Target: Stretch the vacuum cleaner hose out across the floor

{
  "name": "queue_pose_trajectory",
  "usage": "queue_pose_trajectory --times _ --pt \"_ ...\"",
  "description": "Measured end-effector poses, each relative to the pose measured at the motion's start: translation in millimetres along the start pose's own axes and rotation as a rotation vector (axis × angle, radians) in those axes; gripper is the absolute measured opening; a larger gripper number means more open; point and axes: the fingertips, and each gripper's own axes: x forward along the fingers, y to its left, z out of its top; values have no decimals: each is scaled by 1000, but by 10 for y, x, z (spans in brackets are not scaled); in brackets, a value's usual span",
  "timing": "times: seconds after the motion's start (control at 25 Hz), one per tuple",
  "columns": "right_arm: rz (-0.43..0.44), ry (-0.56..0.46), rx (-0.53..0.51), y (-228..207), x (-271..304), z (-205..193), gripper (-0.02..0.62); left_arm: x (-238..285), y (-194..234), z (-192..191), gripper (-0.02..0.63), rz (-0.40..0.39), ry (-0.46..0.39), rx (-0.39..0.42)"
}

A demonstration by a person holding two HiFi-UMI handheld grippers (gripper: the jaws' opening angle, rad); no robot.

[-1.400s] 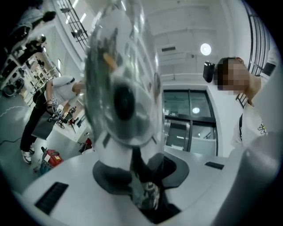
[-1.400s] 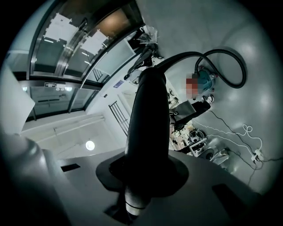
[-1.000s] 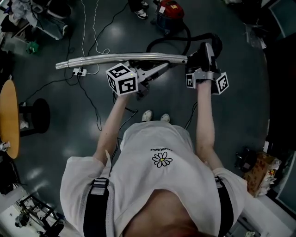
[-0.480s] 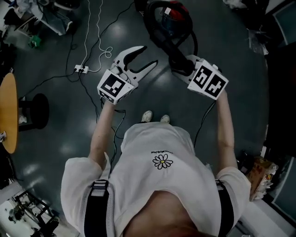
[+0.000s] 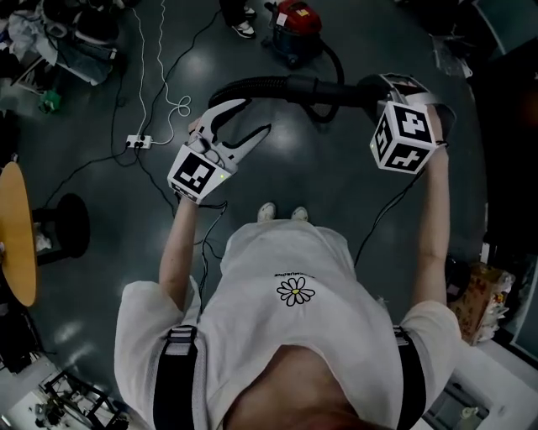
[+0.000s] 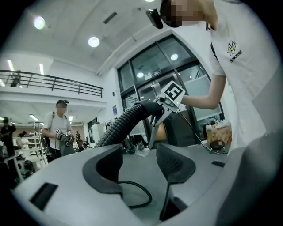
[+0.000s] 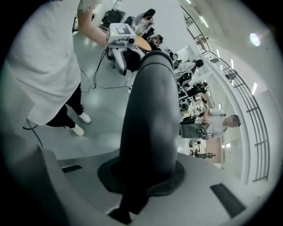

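Now | hose (image 5: 252, 86) blk, ribbed, smooth at R end | R claw (image 7: 143, 174) clamped on smooth end | L claw (image 5: 252, 117) spread, empty

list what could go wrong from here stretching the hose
Only the right gripper is shut on the hose; the left gripper is open and off it, so the hose may twist loose. Pulling might drag the red vacuum cleaner. The white cable and power strip could snag it.

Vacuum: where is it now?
Head view, top centre: the red vacuum sits on the floor, just right of a person's shoes and beyond the black hose.
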Motion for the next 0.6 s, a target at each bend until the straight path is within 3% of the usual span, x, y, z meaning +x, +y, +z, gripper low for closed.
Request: queue_pose_trajectory --times 0.12,0.2,0.36,0.44,0.6 --pt "-6 -78 67 -50 -117 31 69 -123 49 211 221 45 -78 -29" --pt "-4 -119 96 -40 -144 78 69 -174 78 322 221 68 -78 -27" --pt "-1 -118 106 -13 -83 132 69 -336 345 610 221 182 -167 -34" --pt "-8 -80 84 -3 -61 103 69 -354 418 607 221 189 -119 29" --pt "-31 2 3 1 -90 79 69 -141 347 450 244 82 42 120"
